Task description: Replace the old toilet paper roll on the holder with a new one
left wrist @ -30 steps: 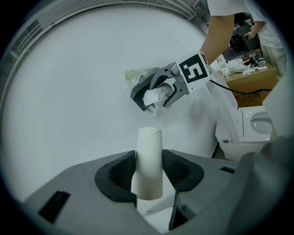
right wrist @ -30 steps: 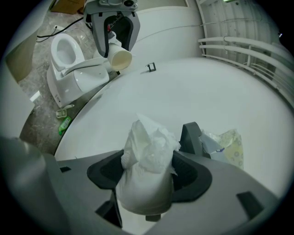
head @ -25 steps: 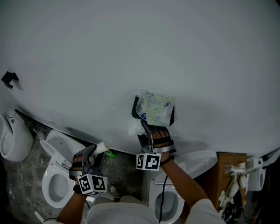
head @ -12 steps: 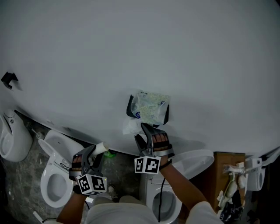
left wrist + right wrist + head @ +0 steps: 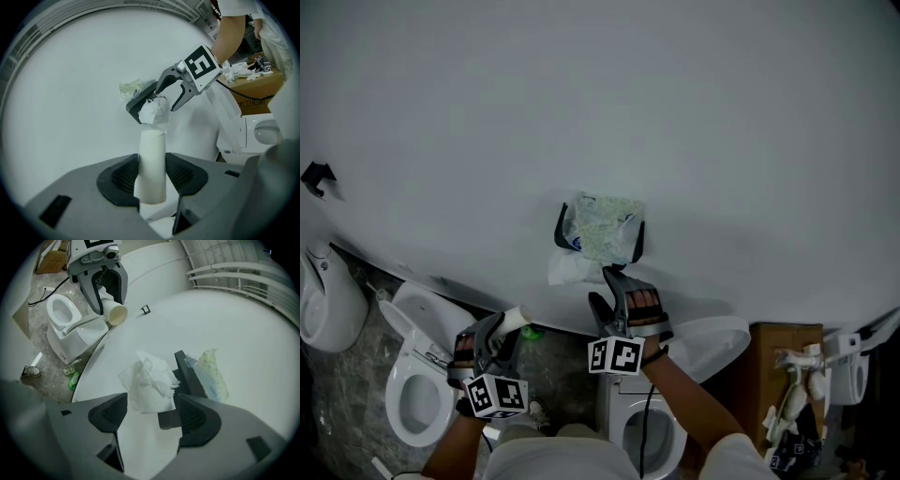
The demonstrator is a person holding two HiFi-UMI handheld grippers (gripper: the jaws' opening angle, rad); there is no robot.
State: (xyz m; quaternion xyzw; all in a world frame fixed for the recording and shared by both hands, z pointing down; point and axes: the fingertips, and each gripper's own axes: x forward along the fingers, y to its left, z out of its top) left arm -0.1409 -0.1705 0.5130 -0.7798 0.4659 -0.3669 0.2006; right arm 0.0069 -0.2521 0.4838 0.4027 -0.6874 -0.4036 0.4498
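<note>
A black wall holder [image 5: 564, 223] carries a wrapped, patterned pack of paper [image 5: 602, 225], and crumpled white tissue [image 5: 572, 267] hangs at its lower left. My right gripper [image 5: 614, 281] is open just below the holder. In the right gripper view its jaws stand apart, with the tissue [image 5: 147, 383] and the holder [image 5: 185, 371] just ahead of them. My left gripper [image 5: 502, 330] is lower left, shut on an empty cardboard tube [image 5: 517, 316]. The tube [image 5: 152, 164] stands upright between the pads in the left gripper view.
A white wall fills most of the view. Below stand a toilet [image 5: 417, 394] at the left and another [image 5: 652, 436] under my right arm. A urinal [image 5: 323, 291], a green bottle [image 5: 532, 330] and a wooden cabinet [image 5: 783, 366] are nearby.
The holder and pack now sit further left in the head view. My right gripper stays just beneath them. The left gripper keeps its hold on the tube.
</note>
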